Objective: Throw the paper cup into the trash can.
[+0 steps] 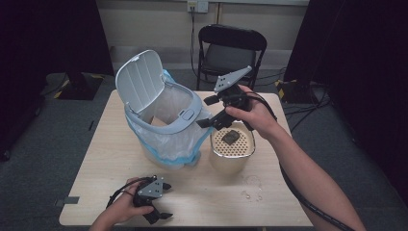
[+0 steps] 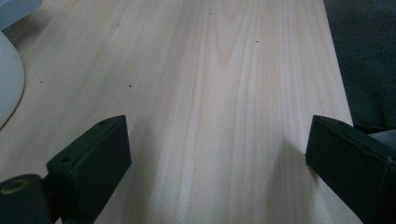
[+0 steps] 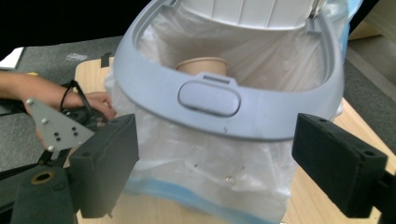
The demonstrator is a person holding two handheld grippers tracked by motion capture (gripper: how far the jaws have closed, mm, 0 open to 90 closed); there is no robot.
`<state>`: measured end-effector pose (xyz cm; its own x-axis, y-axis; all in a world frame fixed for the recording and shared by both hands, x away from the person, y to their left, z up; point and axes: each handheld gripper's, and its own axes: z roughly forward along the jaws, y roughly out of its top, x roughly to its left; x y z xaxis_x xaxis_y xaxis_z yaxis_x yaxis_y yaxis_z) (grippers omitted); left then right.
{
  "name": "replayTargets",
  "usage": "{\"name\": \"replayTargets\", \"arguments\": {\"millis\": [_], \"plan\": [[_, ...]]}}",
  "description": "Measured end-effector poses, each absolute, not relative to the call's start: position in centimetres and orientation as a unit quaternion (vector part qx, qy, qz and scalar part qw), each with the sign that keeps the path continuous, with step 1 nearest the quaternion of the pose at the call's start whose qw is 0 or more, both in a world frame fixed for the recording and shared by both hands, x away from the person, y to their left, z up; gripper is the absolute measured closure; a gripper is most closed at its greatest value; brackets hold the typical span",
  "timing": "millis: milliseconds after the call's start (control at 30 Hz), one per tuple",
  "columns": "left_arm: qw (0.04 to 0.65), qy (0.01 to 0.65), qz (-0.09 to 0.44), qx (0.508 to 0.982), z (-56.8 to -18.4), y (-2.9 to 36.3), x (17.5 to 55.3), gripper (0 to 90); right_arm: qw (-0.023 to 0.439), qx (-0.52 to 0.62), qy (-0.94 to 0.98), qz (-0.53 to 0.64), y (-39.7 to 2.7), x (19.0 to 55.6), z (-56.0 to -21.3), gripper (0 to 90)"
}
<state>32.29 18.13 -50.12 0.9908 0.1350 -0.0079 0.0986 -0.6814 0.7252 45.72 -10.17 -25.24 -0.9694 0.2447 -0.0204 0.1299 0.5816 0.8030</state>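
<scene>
A grey bin (image 1: pixel 166 120) lined with a clear bag stands on the table, its lid (image 1: pixel 139 79) flipped up. In the right gripper view the bin's rim (image 3: pixel 210 100) faces me and a tan paper cup (image 3: pixel 201 65) lies inside the bag. My right gripper (image 1: pixel 207 111) hangs open in the air just right of the bin, above a beige perforated bowl (image 1: pixel 232 149) that holds a dark lump (image 1: pixel 231 137). My left gripper (image 1: pixel 161 199) rests open near the table's front edge, nothing between its fingers (image 2: pixel 91 161).
A black folding chair (image 1: pixel 231 48) stands behind the table. Small clear scraps (image 1: pixel 251 190) lie on the wood at the front right. The table (image 2: pixel 219 93) ends at grey carpet (image 2: pixel 364 60) to the right. Dark curtains flank both sides.
</scene>
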Motion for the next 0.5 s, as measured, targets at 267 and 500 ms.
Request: {"name": "replayTargets", "arguments": {"millis": [267, 500], "plan": [[0.397, 0.067, 0.022, 0.915, -50.1, 18.1, 32.2, 6.1, 0.062, 0.106, 0.889, 0.441, -11.0, 44.8, -26.1, 14.4], [0.397, 0.067, 0.022, 0.915, -50.2, 18.1, 32.2, 6.1, 0.057, 0.112, 0.886, 0.446, -11.8, 44.3, -26.9, 14.4]]}}
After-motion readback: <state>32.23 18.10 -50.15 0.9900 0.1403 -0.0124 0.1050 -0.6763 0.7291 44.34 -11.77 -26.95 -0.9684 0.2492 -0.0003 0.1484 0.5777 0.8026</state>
